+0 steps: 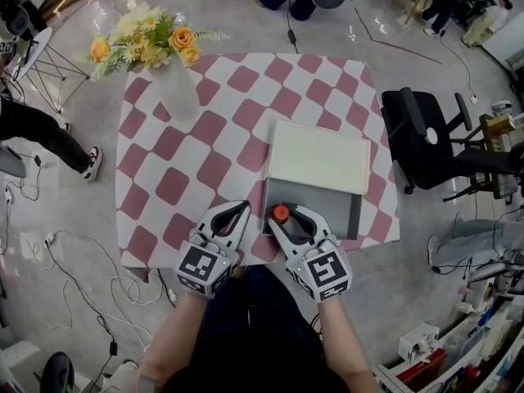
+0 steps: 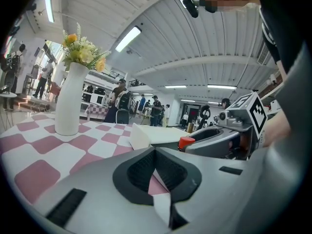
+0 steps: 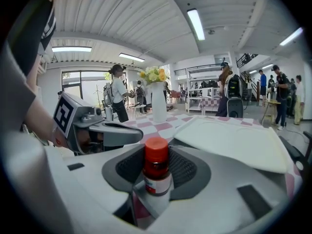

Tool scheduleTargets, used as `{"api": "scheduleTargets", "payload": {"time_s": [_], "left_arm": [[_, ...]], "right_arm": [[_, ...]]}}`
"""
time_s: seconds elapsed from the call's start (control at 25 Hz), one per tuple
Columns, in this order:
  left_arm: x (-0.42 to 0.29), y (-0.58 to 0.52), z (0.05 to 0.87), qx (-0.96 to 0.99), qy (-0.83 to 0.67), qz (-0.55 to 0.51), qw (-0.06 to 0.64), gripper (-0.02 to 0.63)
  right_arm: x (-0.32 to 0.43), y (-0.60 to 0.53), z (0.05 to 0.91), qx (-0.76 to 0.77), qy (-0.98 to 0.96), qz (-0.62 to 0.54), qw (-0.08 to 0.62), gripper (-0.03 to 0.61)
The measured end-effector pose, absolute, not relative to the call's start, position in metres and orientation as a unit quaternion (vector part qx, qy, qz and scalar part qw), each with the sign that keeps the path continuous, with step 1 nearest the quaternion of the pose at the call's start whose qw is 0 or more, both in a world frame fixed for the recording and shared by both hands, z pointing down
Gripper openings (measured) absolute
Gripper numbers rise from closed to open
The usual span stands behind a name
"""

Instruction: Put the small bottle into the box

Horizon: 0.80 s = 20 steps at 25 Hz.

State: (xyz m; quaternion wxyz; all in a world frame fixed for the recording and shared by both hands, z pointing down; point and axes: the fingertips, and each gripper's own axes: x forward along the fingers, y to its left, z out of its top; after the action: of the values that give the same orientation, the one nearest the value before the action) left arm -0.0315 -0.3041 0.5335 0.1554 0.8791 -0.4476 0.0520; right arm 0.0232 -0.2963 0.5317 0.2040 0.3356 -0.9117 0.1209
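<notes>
Right gripper view shows the small bottle (image 3: 157, 172), red-capped and upright, clamped between the pads of the right gripper (image 1: 288, 219). From the head view it sits at the near left corner of the grey box (image 1: 337, 211), whose white lid (image 1: 318, 157) lies across the far part. Whether the bottle touches the chequered tablecloth (image 1: 188, 162) is unclear. Just beside it, the left gripper (image 1: 241, 211) has its jaws together on nothing.

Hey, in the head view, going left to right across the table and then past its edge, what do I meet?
White vase of yellow flowers → left gripper → small red-capped bottle → black office chair.
</notes>
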Motion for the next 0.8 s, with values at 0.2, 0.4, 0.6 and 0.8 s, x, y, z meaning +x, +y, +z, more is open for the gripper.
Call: {"api": "scheduleTargets", "payload": {"time_s": [0.2, 0.4, 0.6, 0.8], "left_arm": [[-0.036, -0.301, 0.531, 0.877, -0.453, 0.052, 0.154, 0.006], [-0.037, -0.297, 0.528, 0.875, -0.454, 0.051, 0.159, 0.006], [-0.033, -0.292, 0.527, 0.878, -0.45, 0.051, 0.158, 0.006], [-0.035, -0.286, 0.524, 0.877, -0.451, 0.052, 0.156, 0.006]], "right_arm": [[0.025, -0.291, 0.533, 0.337, -0.911, 0.113, 0.21, 0.15], [0.026, -0.284, 0.532, 0.337, -0.91, 0.096, 0.223, 0.15], [0.024, -0.279, 0.532, 0.334, -0.911, 0.076, 0.23, 0.15], [0.029, -0.28, 0.53, 0.353, -0.905, 0.088, 0.219, 0.15]]}}
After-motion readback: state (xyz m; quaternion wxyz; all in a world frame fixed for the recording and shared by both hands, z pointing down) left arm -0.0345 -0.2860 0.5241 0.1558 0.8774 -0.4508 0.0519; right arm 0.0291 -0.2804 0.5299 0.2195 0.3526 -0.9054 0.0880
